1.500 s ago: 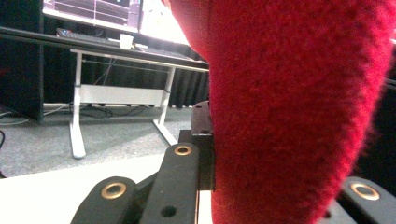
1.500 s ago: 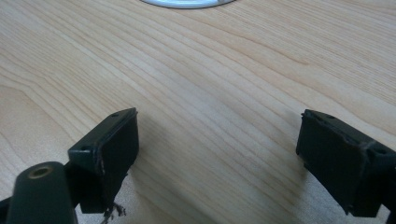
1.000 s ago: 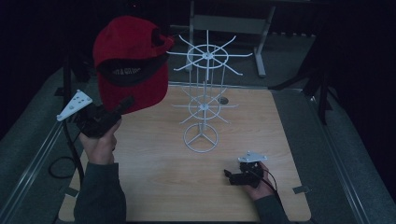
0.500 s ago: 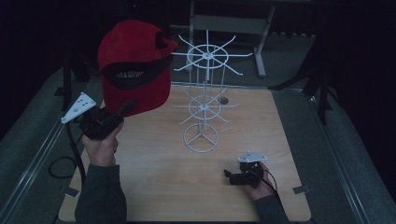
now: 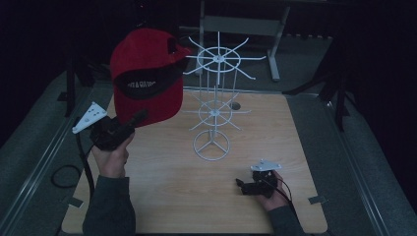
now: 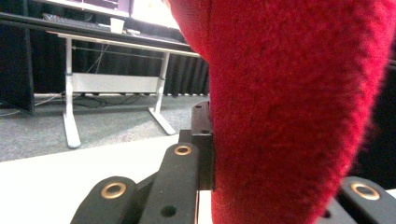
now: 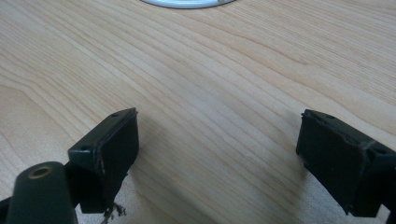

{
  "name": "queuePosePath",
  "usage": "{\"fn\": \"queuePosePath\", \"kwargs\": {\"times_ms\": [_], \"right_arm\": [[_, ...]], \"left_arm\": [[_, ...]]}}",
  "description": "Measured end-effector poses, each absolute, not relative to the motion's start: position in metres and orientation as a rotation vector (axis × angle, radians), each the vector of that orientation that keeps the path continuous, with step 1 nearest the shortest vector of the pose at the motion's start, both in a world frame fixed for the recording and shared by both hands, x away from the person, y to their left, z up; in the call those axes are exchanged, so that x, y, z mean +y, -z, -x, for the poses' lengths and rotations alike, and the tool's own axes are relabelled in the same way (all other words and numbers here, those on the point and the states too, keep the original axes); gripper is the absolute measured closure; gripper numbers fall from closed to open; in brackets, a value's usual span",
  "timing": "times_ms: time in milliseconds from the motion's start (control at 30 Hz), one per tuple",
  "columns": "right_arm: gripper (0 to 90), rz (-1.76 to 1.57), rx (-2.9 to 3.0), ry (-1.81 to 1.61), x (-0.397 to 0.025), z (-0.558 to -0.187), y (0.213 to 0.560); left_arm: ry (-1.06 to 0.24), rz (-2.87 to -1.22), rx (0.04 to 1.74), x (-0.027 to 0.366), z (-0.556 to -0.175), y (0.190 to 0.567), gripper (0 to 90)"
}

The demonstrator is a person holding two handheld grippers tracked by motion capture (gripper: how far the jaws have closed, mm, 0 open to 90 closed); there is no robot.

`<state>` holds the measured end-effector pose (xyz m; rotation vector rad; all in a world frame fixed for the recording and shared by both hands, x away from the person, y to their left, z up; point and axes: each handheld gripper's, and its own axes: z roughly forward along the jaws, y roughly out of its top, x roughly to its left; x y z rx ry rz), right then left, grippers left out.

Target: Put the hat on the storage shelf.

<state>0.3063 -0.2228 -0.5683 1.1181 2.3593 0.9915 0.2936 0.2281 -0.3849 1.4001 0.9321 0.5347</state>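
- The left gripper [image 5: 134,119] is clamped on the rim of a red cap [image 5: 146,73], holding it in the air just left of the white wire rack [image 5: 215,105].
- The right gripper [image 5: 241,184] rests on the wooden surface [image 5: 295,147], jaws spread wide, holding nothing.

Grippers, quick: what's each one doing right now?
Left gripper: shut on the red cap, held up beside the white wire rack.
Right gripper: open, holding nothing, low over the wooden table.
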Motion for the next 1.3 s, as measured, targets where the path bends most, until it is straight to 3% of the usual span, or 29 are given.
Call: {"fn": "queuePosePath", "kwargs": {"times_ms": [1300], "right_arm": [[13.0,-1.119,2.36,-0.992,-0.223,-0.306,0.568]], "left_arm": [[-0.504,-1.461,0.98,0.22,-0.3,0.422,83.9]]}}
